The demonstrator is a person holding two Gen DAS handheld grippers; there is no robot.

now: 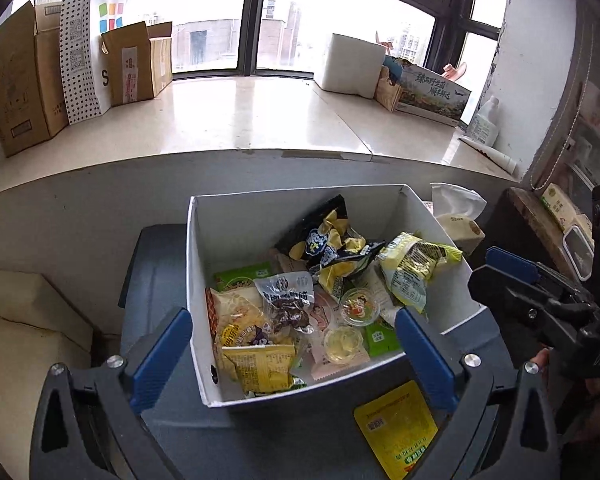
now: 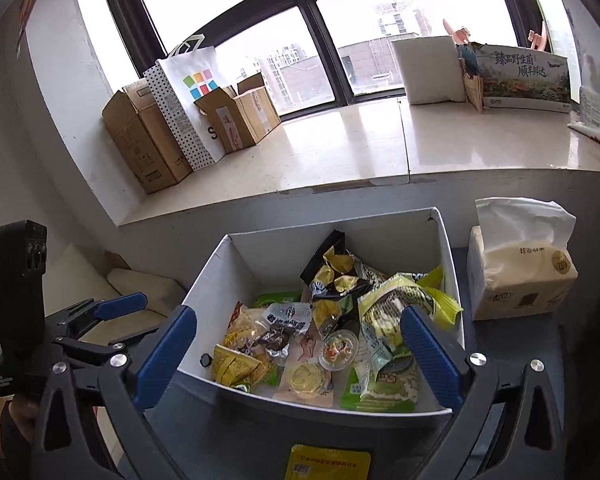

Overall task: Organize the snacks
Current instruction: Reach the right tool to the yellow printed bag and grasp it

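both tongs, left (image 1: 292,350) and right (image 2: 298,354), are hovering spread and empty over the snack box (image 1: 204,280); a yellow packet (image 1: 396,426) is lying outside it.

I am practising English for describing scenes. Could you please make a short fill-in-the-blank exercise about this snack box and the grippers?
1. The snacks lie inside a ____ box.
2. The flat packet outside the box, on the dark surface, is ____.
3. Both the left hand-held gripper and the right hand-held gripper are ____.
4. The tissue pack stands ____ the box.

Missing words: white; yellow; open; beside
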